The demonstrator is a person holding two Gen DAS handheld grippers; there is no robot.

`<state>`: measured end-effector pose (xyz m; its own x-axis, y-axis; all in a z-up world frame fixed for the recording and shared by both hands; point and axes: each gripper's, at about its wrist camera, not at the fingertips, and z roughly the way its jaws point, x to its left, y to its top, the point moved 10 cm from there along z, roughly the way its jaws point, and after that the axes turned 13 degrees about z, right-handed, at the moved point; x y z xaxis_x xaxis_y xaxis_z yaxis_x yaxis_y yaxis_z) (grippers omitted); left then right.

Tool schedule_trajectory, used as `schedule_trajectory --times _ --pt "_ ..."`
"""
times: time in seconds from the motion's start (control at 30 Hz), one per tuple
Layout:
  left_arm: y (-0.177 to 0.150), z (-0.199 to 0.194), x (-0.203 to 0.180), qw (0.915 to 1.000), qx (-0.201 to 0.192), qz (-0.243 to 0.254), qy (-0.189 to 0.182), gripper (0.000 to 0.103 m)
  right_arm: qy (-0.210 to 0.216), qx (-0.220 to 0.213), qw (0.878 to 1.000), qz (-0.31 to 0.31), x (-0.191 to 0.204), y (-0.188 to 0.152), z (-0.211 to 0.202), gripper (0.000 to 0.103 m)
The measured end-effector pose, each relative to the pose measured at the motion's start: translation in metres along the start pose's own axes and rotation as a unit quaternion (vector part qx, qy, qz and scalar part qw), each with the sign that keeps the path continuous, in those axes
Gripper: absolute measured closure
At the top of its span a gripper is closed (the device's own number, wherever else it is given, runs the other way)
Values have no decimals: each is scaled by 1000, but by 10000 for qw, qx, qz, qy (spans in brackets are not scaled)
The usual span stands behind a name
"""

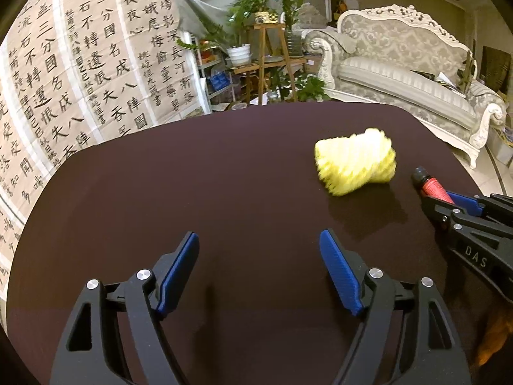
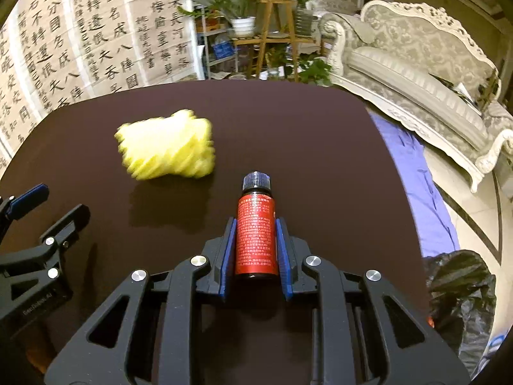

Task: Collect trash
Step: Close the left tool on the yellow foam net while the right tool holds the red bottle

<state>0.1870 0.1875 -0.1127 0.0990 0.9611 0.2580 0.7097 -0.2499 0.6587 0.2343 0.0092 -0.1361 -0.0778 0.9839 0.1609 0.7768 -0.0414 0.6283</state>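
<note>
**Trainee:** Red-labelled small dark bottle with a ribbed black cap [image 2: 256,227]: is the grip adequate for lifting?

**Instructor:** Check the contact first. The right gripper [image 2: 256,224] has its blue pads [image 2: 228,253] closed narrow against both sides of the label, with the bottle lying on the dark brown table [image 2: 320,134], cap pointing away. The pads sit on the lower body, which I judge a sound hold: the cylinder is rigid but smooth, so keep the jaws square to its axis and lift straight before swinging.

**Trainee:** Where should it go?

**Instructor:** Probably the crumpled black plastic bag [image 2: 458,288] below the table's right edge. Clear the edge fully before lowering.

**Trainee:** And the other tool?

**Instructor:** The left gripper [image 1: 259,263] stands wide over bare table and holds nothing. The yellow foam net sleeve [image 1: 356,163] lies ahead and right of it, apart from the bottle. It looks soft and light; close gently around its middle.
</note>
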Motion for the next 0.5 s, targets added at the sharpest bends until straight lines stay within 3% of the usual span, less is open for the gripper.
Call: schedule_trajectory --times 0.27,0.5 --pt "23 11 -28 9991 -71 363 -229 24 -48 -7 10000 56 -13 14 8 80" --pt "35 22 -32 9991 -84 261 -315 24 52 22 9999 85 -18 30 19 80"
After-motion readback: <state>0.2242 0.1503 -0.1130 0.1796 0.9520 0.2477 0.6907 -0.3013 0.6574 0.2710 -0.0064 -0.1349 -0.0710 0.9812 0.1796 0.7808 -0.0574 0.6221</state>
